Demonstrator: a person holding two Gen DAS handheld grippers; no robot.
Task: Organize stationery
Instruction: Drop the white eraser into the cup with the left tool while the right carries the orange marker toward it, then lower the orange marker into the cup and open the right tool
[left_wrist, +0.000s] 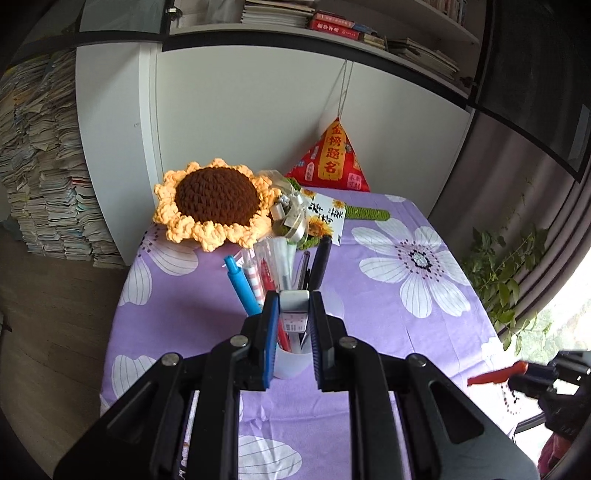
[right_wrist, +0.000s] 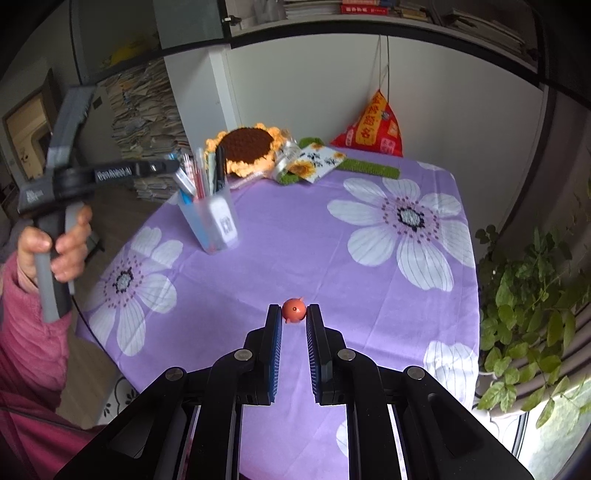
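Observation:
My left gripper (left_wrist: 294, 300) is shut on a small white block (left_wrist: 294, 314) with a grey top and a pink label. It hovers just in front of the translucent pen holder (left_wrist: 291, 363), which stands on the purple cloth with several pens in it. In the right wrist view a hand squeezes the left gripper (right_wrist: 176, 167) beside the holder (right_wrist: 207, 229), whose front shows another white labelled block (right_wrist: 221, 219). My right gripper (right_wrist: 293, 314) is shut on a red pen (right_wrist: 293, 309) seen end-on above the cloth. That pen (left_wrist: 495, 374) sticks out of the right gripper (left_wrist: 515, 377) at the left view's right edge.
A crocheted sunflower (left_wrist: 218, 201) with a card and green stem lies behind the holder. A red pyramid bag (left_wrist: 334, 158) hangs at the back wall. The flowered table (right_wrist: 369, 280) drops off at left and front. A potted plant (right_wrist: 524, 302) stands to the right, and stacked papers (left_wrist: 44, 166) to the left.

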